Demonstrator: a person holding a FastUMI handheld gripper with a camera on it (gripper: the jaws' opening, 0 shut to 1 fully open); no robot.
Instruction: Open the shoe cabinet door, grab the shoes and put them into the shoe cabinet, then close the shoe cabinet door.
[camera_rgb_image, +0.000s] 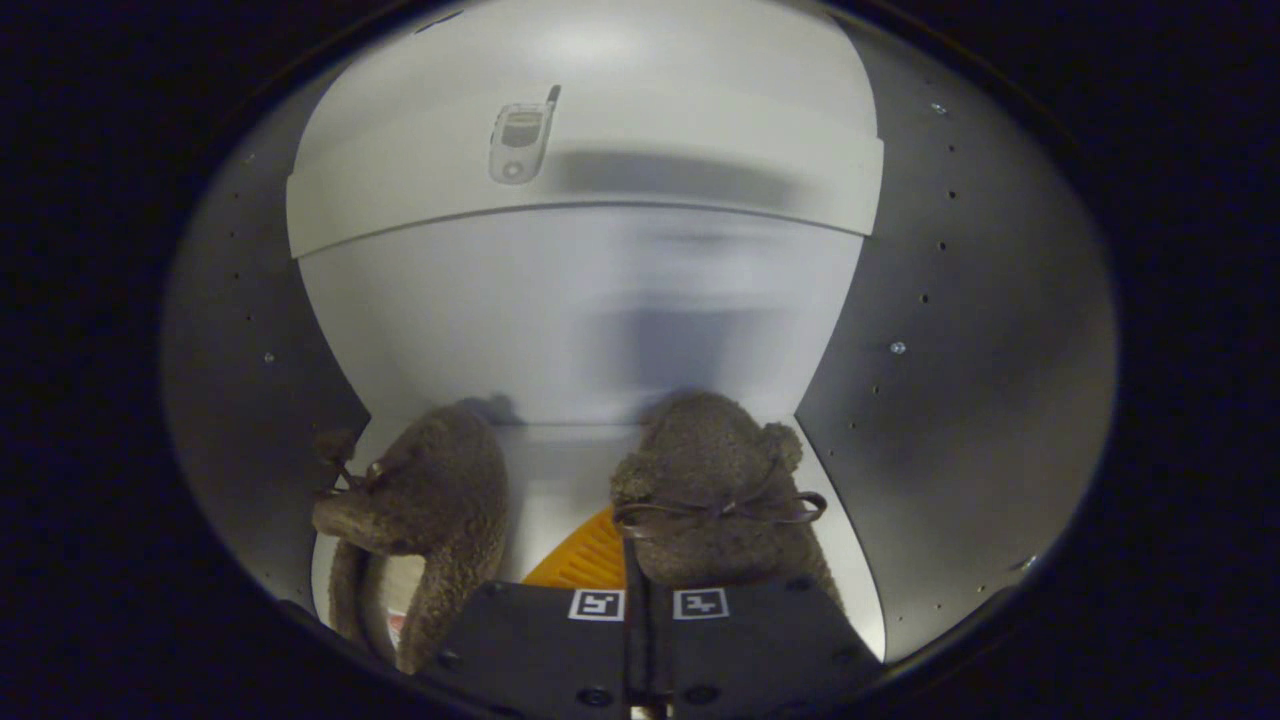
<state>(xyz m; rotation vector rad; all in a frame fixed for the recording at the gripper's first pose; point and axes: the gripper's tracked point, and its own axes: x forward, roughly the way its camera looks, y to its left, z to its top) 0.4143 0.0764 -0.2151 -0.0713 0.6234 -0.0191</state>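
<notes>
Inside the shoe cabinet (960, 330), seen from my gripper camera: I hold the gripper (637, 620) just inside the opening, its two fingers drawn together with only a thin seam between them, each carrying a small square marker near its tip. The fingers appear to pinch the back edge of the right shoe (715, 490), a brown fuzzy slipper with a thin ribbon bow (720, 510) tied across its top; the exact point of contact sits right at the fingertips and I cannot make it out fully. The slipper rests on the white cabinet floor (560, 470), toe pointed toward the back panel. Its partner, the left shoe (420, 510), stands just beside it to the left, also on the cabinet floor, tilted on its side with its opening and inner lining turned toward me and its own bow near the grey left wall (240, 400). Between the two slippers, just ahead of my fingers, a patch of ribbed orange material (590, 555) shows; I cannot tell what it belongs to. Above, a white shelf (620, 170) spans the cabinet between the grey side walls, which are dotted with peg holes. A small flip-phone picture (520, 135) sits on the white surface over that shelf
</notes>
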